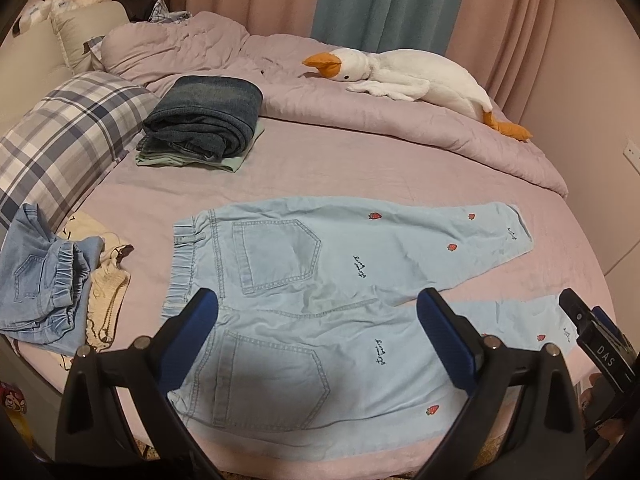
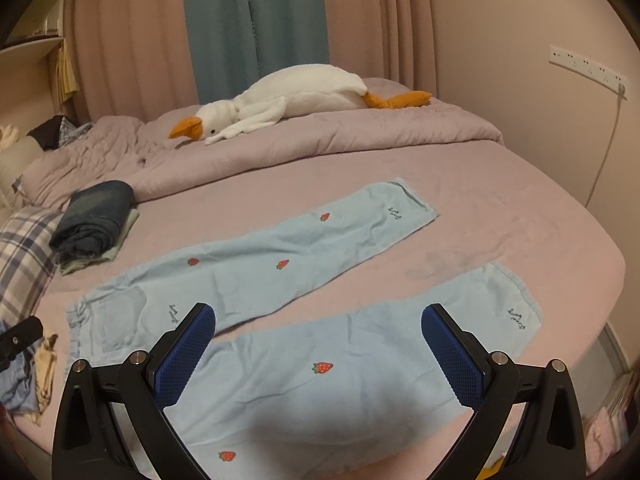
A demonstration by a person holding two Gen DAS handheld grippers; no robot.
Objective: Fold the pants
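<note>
Both tongs stand spread wide and empty: the left gripper (image 1: 318,312) hangs over the seat of the pale blue denim pants with embroidered strawberries (image 1: 320,280), and the right gripper (image 2: 318,328) over the nearer leg, at about 6 o'clock in each view. Neither blue pad appears to touch the cloth, though the fisheye makes that hard to judge.

The pants lie flat, back pockets up, on the pink bedsheet (image 1: 340,160), waistband toward 9 o'clock and the two legs splayed apart toward 3 o'clock. Nothing is folded yet.

At 9 o'clock sits a crumpled heap of light denim and cream clothing (image 1: 52,280); farther off, near 11 o'clock, a folded stack of dark jeans (image 1: 208,120); beyond that, toward 1 o'clock, a white plush goose with an orange beak (image 1: 400,76) on the mauve quilt (image 1: 200,52).

The risk I see: pinching one denim layer, or the sheet with it, would drag the pants askew. Uneven lifting would leave the legs misaligned.
</note>
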